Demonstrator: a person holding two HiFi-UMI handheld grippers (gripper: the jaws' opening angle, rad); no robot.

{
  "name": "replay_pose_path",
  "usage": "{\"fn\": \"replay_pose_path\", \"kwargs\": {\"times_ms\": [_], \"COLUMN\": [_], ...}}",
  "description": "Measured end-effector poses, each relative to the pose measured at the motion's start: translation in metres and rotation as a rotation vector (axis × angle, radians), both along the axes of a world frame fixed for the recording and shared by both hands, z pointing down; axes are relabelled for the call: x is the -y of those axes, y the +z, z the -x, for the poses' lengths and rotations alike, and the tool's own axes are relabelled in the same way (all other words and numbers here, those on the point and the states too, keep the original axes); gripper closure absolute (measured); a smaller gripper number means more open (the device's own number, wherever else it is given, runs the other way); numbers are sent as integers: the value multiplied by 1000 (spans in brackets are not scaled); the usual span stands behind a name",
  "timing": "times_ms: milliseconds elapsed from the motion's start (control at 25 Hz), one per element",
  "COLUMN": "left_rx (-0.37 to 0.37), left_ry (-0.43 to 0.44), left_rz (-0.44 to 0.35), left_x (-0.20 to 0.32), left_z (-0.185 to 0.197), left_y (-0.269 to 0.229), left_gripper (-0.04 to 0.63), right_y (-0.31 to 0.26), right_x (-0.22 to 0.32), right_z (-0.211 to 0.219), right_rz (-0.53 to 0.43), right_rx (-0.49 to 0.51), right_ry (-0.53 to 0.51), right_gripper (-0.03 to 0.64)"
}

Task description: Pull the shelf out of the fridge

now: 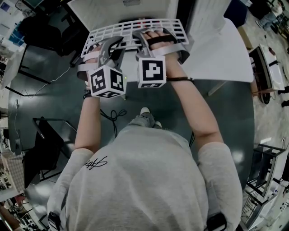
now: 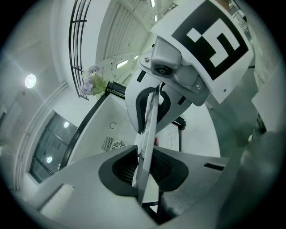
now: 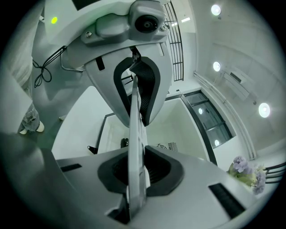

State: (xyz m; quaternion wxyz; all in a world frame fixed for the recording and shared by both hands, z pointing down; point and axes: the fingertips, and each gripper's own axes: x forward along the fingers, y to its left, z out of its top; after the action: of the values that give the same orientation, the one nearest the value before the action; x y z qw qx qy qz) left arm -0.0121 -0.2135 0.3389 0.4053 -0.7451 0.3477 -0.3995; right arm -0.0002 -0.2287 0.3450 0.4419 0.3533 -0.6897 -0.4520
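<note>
The white grid shelf [image 1: 135, 30] is held out in front of the white fridge [image 1: 113, 10], near level. My left gripper [image 1: 109, 45] is shut on its near edge at the left, and my right gripper [image 1: 152, 39] is shut on the same edge to the right. In the left gripper view the shelf [image 2: 149, 120] runs edge-on between the dark pads of the left gripper [image 2: 145, 169], with the right gripper [image 2: 154, 96] clamped further along it. In the right gripper view the shelf [image 3: 135, 134] likewise sits pinched in the right gripper [image 3: 135, 173].
A white panel [image 1: 223, 52] stands right of the shelf. A black chair frame [image 1: 45, 144] and a cable [image 1: 113, 118] are on the dark floor to the left. The person's feet [image 1: 145, 118] are below the grippers. Purple flowers [image 2: 91, 82] sit on a railing.
</note>
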Motion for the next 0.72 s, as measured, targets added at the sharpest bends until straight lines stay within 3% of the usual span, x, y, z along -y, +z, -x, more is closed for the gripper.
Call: {"fn": "replay_pose_path", "kwargs": {"times_ms": [280, 720], "left_rx": [2, 5], "left_ry": [-2, -6], "left_rz": [0, 31], "left_x": [-11, -21], "left_z": [-1, 1], "left_y": [8, 29], "left_gripper": [540, 540], "right_y": [4, 30], "right_x": [-8, -23], "right_z": [-3, 3], "right_rz": [-28, 42], "right_rx": [-16, 20], "right_ry": [1, -16], "right_gripper": [577, 577]}}
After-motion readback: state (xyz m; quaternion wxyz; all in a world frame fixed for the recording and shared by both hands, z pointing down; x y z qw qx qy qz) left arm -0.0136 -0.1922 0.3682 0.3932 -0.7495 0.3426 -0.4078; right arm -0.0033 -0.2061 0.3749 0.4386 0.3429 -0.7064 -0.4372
